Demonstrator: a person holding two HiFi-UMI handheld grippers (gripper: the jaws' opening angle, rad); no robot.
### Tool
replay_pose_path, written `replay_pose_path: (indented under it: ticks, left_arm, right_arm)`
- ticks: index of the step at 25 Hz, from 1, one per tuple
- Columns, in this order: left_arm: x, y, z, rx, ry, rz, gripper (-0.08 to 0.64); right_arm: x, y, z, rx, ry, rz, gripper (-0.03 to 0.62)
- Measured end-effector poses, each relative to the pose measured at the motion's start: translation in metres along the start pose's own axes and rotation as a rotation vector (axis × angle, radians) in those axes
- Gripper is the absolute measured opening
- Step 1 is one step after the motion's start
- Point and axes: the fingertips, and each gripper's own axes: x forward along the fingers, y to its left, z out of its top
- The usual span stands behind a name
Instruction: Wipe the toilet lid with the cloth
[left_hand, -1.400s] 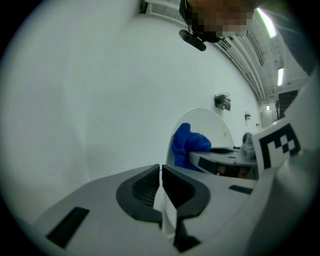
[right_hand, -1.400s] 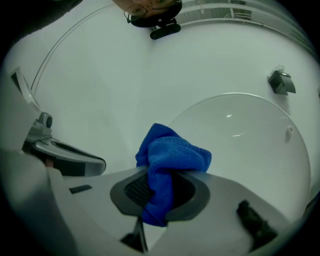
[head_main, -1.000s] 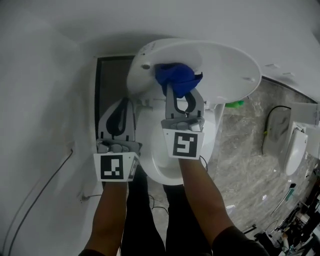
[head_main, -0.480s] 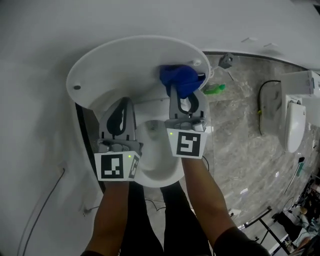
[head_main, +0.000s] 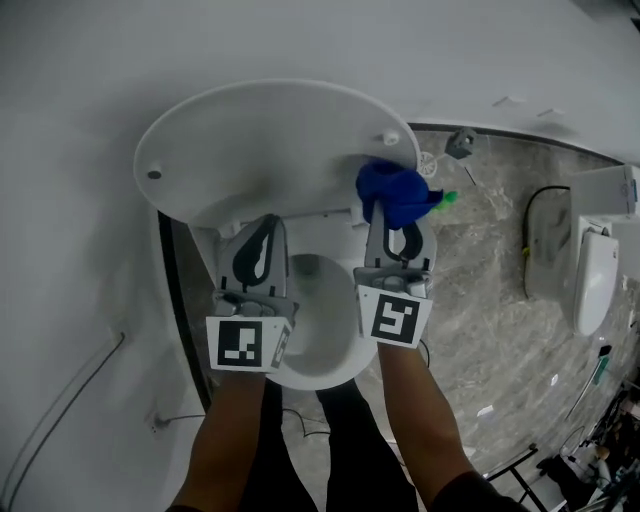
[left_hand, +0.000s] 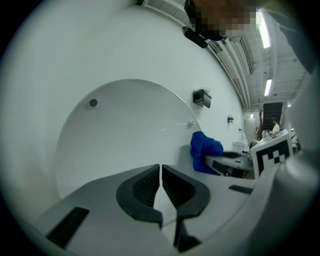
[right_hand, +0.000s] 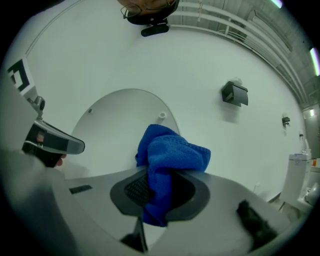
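A white wall backs the raised toilet lid (head_main: 270, 150). The right tongs (head_main: 398, 215) grip a bunched blue cloth (head_main: 392, 188), lying lengthwise along them, at the lid's right edge. The left tongs (head_main: 262, 228) are closed and empty.

Plain white wall (head_main: 300, 40), grey marbled floor (head_main: 490, 320) on the right with what might be a second toilet (head_main: 590, 290), small dark box (right_hand: 235, 93) on the wall, strip lights (left_hand: 263, 35) overhead.

a washroom: a white toilet (head_main: 318, 372) with its lid (head_main: 260, 150) raised against a white wall (head_main: 70, 150), a second toilet (head_main: 596, 290) nearby, and a grey marbled floor (head_main: 490, 330).
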Motion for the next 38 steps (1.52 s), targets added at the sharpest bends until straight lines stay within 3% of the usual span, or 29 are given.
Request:
replay_pose_path:
  ticks: [4, 15, 18, 23, 26, 38]
  left_arm:
    - [-0.029, 0.037, -0.011, -0.004, 0.008, 0.083, 0.026]
    - [-0.102, 0.15, -0.042, -0.016, 0.069, 0.258, 0.026]
    - [-0.114, 0.166, -0.044, -0.031, 0.066, 0.29, 0.026]
    - [-0.133, 0.17, -0.06, -0.084, 0.091, 0.319, 0.026]
    - [-0.128, 0.168, -0.062, -0.087, 0.099, 0.309, 0.026]
    - [-0.05, 0.111, -0.057, -0.054, 0.104, 0.165, 0.026]
  right_arm:
    - [-0.001, 0.045, 0.0, 0.0, -0.014, 0.107, 0.058]
    - [0.017, 0.232, -0.006, -0.037, 0.025, 0.448, 0.058]
    - [0.021, 0.268, -0.008, -0.052, 0.032, 0.503, 0.058]
    - [0.031, 0.295, -0.02, -0.072, 0.073, 0.505, 0.058]
    - [0.039, 0.29, -0.02, -0.062, 0.068, 0.483, 0.058]
    - [0.049, 0.172, -0.037, -0.062, 0.074, 0.272, 0.058]
